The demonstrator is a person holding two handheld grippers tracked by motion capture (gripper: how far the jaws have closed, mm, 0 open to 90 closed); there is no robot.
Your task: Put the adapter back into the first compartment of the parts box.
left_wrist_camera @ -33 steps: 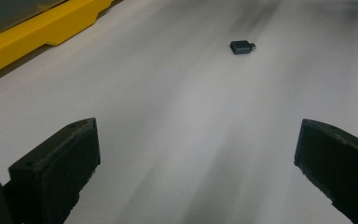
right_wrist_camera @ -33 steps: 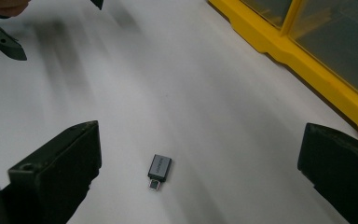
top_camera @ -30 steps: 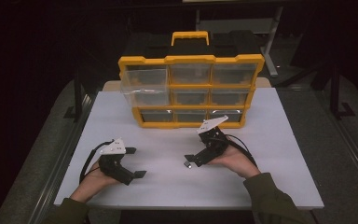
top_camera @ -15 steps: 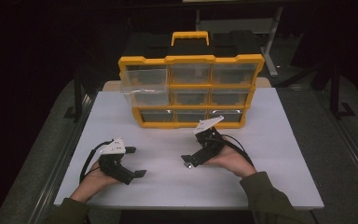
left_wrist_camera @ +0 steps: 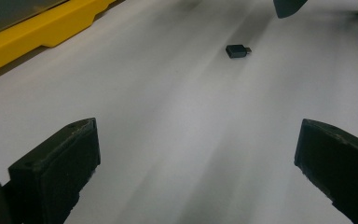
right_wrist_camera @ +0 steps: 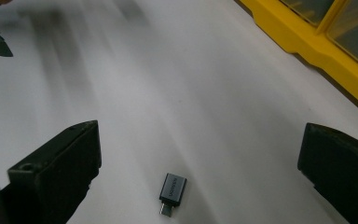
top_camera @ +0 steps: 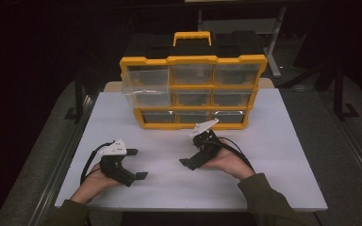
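Note:
A small dark grey USB adapter (right_wrist_camera: 172, 189) lies flat on the white table top, low between the wide-apart jaws of my right gripper (right_wrist_camera: 200, 140) and touching neither. In the high view my right gripper (top_camera: 191, 150) is open just in front of the yellow organizer (top_camera: 193, 60). My left gripper (top_camera: 137, 164) is open near the front left, resting low over the table with nothing in it. From the left gripper (left_wrist_camera: 198, 154) view, the adapter (left_wrist_camera: 237, 50) lies farther off on the bare white surface.
The yellow organizer with clear drawers stands upright at the back middle of the white table (top_camera: 287, 155). Its upper left drawer (top_camera: 143, 81) sticks out a little. Its yellow base (right_wrist_camera: 307, 42) runs close to my right gripper. Dark floor surrounds the table.
My right gripper has drifted slightly to the left, still open. The left gripper has stayed in place.

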